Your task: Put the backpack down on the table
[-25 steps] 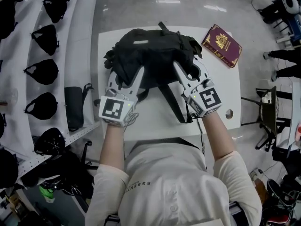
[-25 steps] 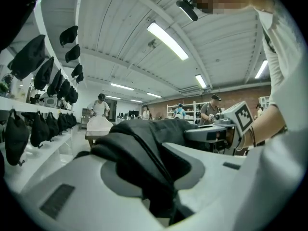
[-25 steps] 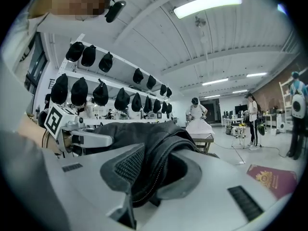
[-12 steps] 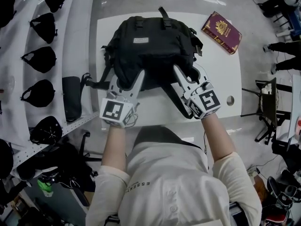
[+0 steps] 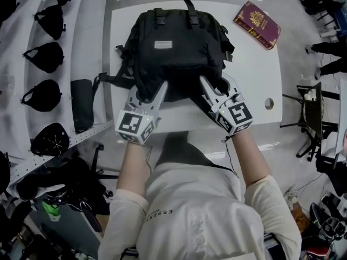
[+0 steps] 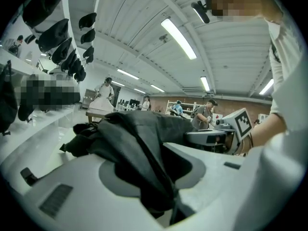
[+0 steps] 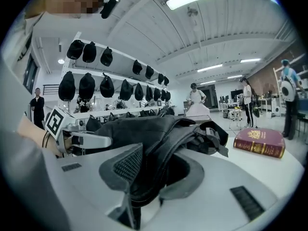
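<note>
The black fabric backpack [image 5: 176, 47] lies on the white rectangular table [image 5: 255, 85] ahead of me. My left gripper [image 5: 147, 91] sits at its near left edge and my right gripper [image 5: 217, 84] at its near right edge. Both have their jaws opening with the pack's strap between them. The dark red hardcover book [image 5: 257, 24] lies at the table's far right corner, apart from the pack. Left of the table runs a white shelf [image 5: 89, 37] with a row of black caps [image 5: 47, 57], and a black pouch [image 5: 81, 104] beside the table's edge.
</note>
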Available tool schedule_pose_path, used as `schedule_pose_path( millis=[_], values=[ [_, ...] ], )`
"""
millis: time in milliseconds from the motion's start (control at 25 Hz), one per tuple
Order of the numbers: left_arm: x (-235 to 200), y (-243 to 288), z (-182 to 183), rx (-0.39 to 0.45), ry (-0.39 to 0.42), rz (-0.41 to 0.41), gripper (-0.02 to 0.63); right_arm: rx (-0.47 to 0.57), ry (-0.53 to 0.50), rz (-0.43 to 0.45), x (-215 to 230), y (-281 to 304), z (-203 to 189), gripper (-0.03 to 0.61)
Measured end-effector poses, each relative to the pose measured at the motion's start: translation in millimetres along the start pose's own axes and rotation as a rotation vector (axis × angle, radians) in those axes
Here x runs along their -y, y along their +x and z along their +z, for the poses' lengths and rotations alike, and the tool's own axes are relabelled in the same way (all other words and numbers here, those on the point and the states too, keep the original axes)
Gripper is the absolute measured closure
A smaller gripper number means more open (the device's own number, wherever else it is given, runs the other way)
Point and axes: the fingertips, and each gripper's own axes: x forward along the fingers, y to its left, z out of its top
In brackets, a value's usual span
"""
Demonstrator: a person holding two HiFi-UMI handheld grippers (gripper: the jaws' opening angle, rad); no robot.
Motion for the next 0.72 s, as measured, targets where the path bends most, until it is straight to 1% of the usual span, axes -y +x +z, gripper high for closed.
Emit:
schedule_pose_path(
  millis=[120, 440, 560, 720],
  values=[
    [5, -6, -16, -0.017, 0.004, -0.014, 0.485, -0.016, 0.022, -0.01, -6, -7, -18, 0.46],
    [12, -20, -63, -0.071, -0.023, -0.029, 0.482, -0.069, 0.068, -0.012, -21, -17, -66, 0.448],
    [14, -22, -71, -0.056, -0.013, -0.032, 0.482, -0.074, 0.073, -0.012, -21, -20, -76, 0.442],
    [14, -22, -75, -0.041, -0.004, -0.054, 0.482, -0.074, 0.059, -0.005, -22, -19, -78, 0.442]
  ],
)
